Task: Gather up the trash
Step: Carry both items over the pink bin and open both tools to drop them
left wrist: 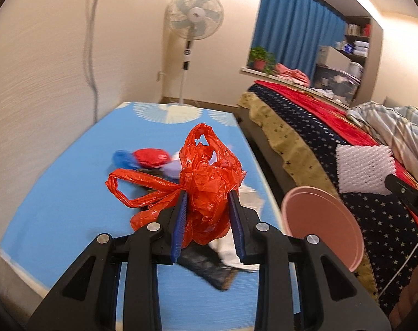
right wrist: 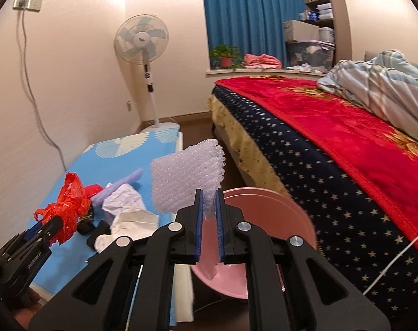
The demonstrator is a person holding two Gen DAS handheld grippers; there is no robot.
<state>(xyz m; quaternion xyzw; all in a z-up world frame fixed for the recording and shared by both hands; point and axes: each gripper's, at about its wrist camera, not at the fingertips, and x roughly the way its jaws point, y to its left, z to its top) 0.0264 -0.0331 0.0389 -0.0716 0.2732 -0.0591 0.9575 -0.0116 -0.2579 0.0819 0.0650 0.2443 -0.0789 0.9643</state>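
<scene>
- Bedroom setting: a low blue mat (left wrist: 71, 193) lies along the wall, with a bed (right wrist: 332, 151) on the far side of both pairs of fingers and a standing fan (left wrist: 193, 16) in the corner
- Between mat and bed sits a pink bin (right wrist: 277, 207), directly beyond and below the right gripper (right wrist: 209, 218), and off to the right of the left gripper (left wrist: 207, 220)
- Left gripper's blue pads are clamped on a crumpled red plastic bag (left wrist: 209, 182), which bulges above the fingertips with one handle loop trailing to their left
- Right gripper is nearly closed, pinching the bottom edge of a white foam net sleeve (right wrist: 186, 173) that stands up beyond its tips
- More trash waits on the mat past the left fingers: white crumpled paper (right wrist: 129, 215), a lilac piece (right wrist: 120, 184), something red and something blue, and dark items
- Judgement: both loads are headed for the bin; bring each pair of fingers squarely over the rim before letting go, since foam and thin plastic are light and could drift or cling to the pads
- Release the sleeve first, as its fingers are closer to the opening, and keep the bag's loose loop from catching the rim
</scene>
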